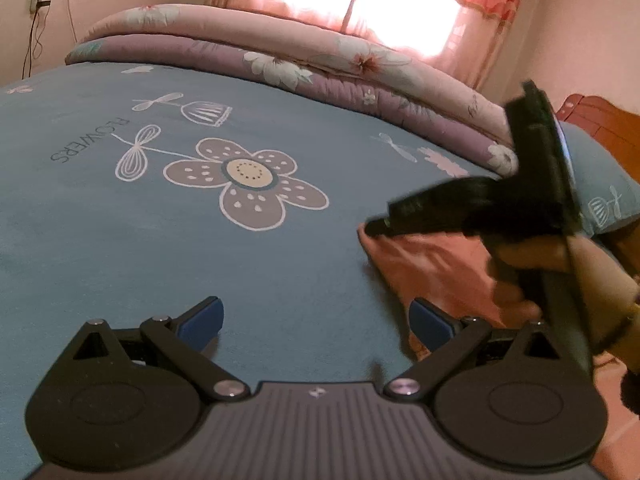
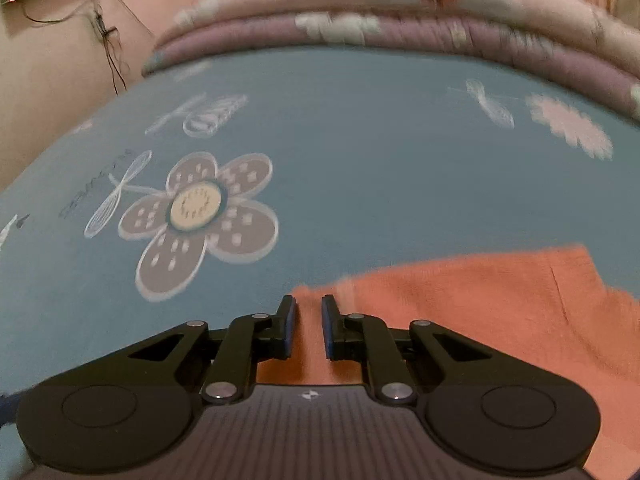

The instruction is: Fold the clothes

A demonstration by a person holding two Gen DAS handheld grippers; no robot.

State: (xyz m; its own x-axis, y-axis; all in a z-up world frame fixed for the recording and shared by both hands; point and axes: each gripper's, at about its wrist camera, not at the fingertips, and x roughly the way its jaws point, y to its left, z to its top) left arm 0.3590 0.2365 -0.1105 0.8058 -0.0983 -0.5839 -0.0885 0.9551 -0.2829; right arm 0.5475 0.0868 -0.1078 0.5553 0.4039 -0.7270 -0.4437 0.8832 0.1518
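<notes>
**Grippers over an orange garment on a blue flowered bedsheet**

Wires [image 1: 34, 36] hang down the pale wall at far left, behind a bed. A blue bedsheet [image 1: 160, 248] covers the bed, printed with a large grey flower [image 1: 246, 182] with a cream centre, thin white leaf outlines, and the word "FLOWERS". Along the far edge of the bed lies a folded quilt [image 1: 280, 64], pink on top and purple below, with white blossoms. Behind it a bright window glows through a pink curtain [image 1: 492, 0].

Low in the left wrist view, the left gripper [image 1: 316, 320] hangs over bare sheet with its blue-padded fingers spread wide and nothing between them. Its right finger sits at the edge of the garment; whether it touches is unclear.

Right of centre lies the orange garment [image 1: 432, 264], flat on the sheet near the bed's front right edge. The right gripper [image 1: 374, 226], blurred, points down at the garment's far left corner, held by a hand [image 1: 532, 256].

In the right wrist view, the right gripper [image 2: 309, 320] has its fingers nearly together with a narrow gap, directly over the garment's [image 2: 480, 320] left edge. Cloth shows through the gap, but whether the pads pinch it cannot be told. A blue pillow [image 1: 608, 196] and a wooden headboard [image 1: 600, 120] sit at far right.
</notes>
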